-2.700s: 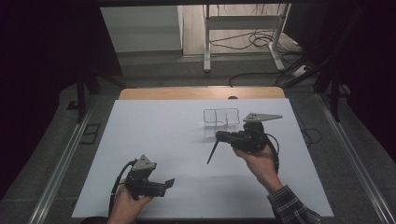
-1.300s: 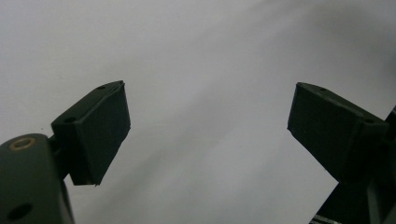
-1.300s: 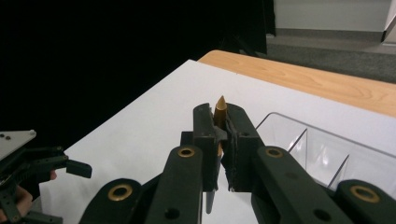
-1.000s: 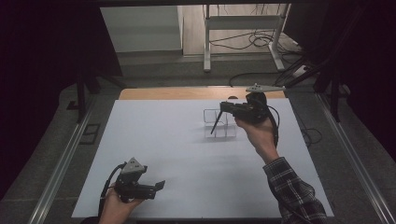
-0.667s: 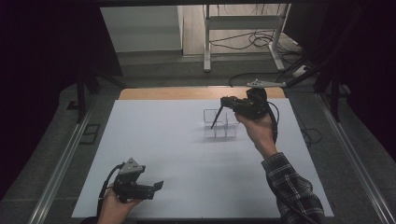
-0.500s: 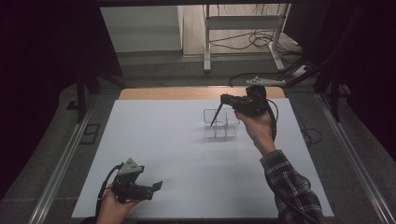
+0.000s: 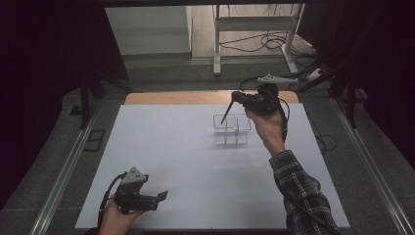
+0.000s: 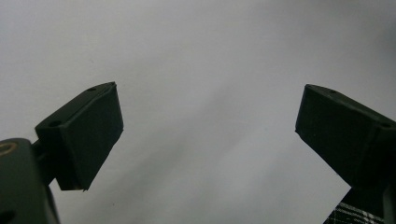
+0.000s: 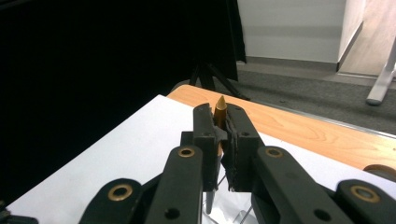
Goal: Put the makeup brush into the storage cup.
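Carried from mid-bench toward the far edge, the right claw (image 7: 234, 102) clamps a gold-tipped pen (image 9: 220, 108) slanting down over the clear divided holder (image 7: 232, 130), while the left claw (image 7: 155, 197) idles wide-open by the near edge.

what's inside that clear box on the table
The pen's lower end dips into the clear box, held by the right gripper. Otherwise the compartments look empty, though glare hides detail.

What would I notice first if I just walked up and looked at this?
Probably the right gripper, held up over the clear box with compartments at the far side of the white table, shut on a pen with a gold tip. The left gripper sits open near the front edge.
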`<state>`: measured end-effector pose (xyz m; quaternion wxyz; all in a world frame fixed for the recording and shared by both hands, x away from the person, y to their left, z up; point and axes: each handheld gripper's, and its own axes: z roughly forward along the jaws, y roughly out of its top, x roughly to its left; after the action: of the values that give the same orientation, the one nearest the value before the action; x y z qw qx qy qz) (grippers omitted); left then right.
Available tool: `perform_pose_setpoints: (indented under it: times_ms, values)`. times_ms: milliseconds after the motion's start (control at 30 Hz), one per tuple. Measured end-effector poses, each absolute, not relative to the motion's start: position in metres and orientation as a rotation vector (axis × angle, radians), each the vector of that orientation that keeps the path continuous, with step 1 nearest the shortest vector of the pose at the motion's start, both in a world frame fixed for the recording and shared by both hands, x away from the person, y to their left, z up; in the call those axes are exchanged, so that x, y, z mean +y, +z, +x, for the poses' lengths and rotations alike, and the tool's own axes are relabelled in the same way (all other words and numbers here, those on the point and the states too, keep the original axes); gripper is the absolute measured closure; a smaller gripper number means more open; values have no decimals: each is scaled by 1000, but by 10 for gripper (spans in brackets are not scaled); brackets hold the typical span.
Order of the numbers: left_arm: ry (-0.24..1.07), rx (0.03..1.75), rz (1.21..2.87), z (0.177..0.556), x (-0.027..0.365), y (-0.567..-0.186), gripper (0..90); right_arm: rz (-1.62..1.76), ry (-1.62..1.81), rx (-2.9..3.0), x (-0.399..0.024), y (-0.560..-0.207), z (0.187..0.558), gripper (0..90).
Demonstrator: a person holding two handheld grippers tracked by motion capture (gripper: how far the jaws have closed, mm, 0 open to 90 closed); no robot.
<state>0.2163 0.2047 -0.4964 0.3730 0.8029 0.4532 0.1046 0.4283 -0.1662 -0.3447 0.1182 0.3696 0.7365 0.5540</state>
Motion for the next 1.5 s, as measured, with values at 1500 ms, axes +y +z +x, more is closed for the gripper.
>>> perform_pose_setpoints:
  times_ms: [1500]
  values:
    - [299, 1182, 2043, 214, 211, -497, 79, 1104, 1496, 2152, -145, -390, 456, 838]
